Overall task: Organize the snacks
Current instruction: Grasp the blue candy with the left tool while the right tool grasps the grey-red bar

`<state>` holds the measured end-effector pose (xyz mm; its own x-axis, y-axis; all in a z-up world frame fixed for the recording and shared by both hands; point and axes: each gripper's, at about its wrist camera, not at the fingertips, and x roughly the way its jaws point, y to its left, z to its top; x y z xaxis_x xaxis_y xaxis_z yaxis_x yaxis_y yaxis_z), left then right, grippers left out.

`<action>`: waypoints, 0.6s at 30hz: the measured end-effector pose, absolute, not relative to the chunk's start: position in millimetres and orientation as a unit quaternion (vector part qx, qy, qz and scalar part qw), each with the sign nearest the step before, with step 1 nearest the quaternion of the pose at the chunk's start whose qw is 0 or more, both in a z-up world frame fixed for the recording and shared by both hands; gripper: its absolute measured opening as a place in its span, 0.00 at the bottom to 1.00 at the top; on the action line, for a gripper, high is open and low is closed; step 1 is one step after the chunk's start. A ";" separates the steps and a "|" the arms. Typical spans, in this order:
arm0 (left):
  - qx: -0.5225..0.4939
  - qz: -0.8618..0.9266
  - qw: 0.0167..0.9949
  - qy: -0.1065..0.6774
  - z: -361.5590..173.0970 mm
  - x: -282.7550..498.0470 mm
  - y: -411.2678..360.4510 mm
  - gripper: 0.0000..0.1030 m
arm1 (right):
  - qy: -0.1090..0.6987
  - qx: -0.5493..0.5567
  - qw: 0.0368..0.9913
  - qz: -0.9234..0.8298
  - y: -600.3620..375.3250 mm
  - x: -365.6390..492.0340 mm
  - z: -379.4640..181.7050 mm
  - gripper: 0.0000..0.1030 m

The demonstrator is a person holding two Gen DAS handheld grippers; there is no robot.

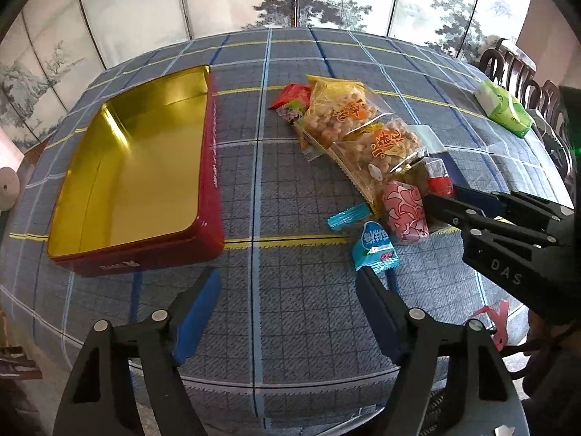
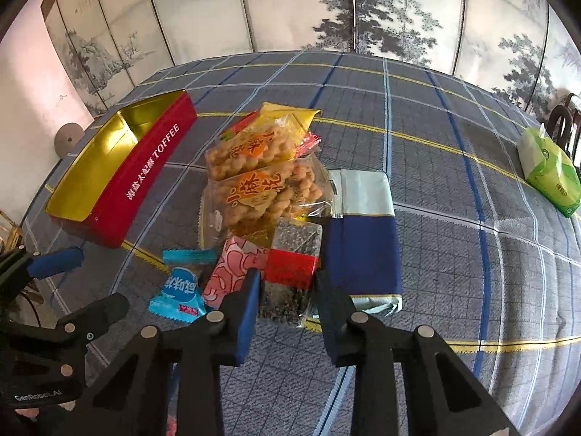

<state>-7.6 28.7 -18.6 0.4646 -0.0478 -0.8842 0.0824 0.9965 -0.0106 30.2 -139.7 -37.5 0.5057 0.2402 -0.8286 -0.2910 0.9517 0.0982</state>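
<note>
The table (image 1: 290, 167) wore a woven plaid cloth of grey-blue, crossed by pale blue, navy and yellow lines. On its left side sat a rectangular toffee tin (image 1: 138, 178), red lacquered outside, glossy gold inside, with rounded corners and nothing visible in it; from the right wrist view its long red wall (image 2: 145, 167) carried white lettering.

The snacks lay in a loose heap near the middle, well apart from the tin. Two crinkly clear bags of twisted fried dough (image 2: 261, 178) overlapped each other, with a red foil packet (image 1: 290, 96) partly tucked under the far one. In front of them lay a pink patterned pouch (image 2: 236, 269), a flat clear pack of dark seaweed with a red band (image 2: 290, 269), a small light-blue sachet (image 2: 178, 298) and a thin teal wrapper (image 2: 189, 254) with serrated ends. A flat, glossy navy-and-silver packet (image 2: 363, 239) lay just beside the seaweed pack. A soft green tissue pack (image 2: 548, 174) sat far off at the table's right edge.

The left tool (image 1: 290, 312) hung released over bare cloth, its blue-padded fingers spread wide, its right finger close to the sachet. The right tool (image 2: 287, 312) was also released, its fingers (image 2: 247, 312) straddling the near end of the seaweed pack without visibly pinching it.
</note>
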 end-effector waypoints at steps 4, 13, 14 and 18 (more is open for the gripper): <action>0.010 -0.045 0.852 0.522 -20.2 -3.4 24.7 0.69 | 0.473 -0.029 0.866 0.157 -139.6 33.8 -39.9 0.29; -0.027 -0.062 0.840 0.538 -23.9 7.7 16.8 0.67 | 0.466 -0.021 0.870 0.159 -151.6 28.9 -36.5 0.27; -0.031 -0.061 0.840 0.539 -24.2 9.3 16.2 0.66 | 0.465 -0.020 0.871 0.159 -153.6 27.6 -35.8 0.27; -0.043 -0.060 0.830 0.552 -26.7 17.4 12.6 0.56 | 0.463 -0.013 0.873 0.155 -162.8 24.1 -33.1 0.27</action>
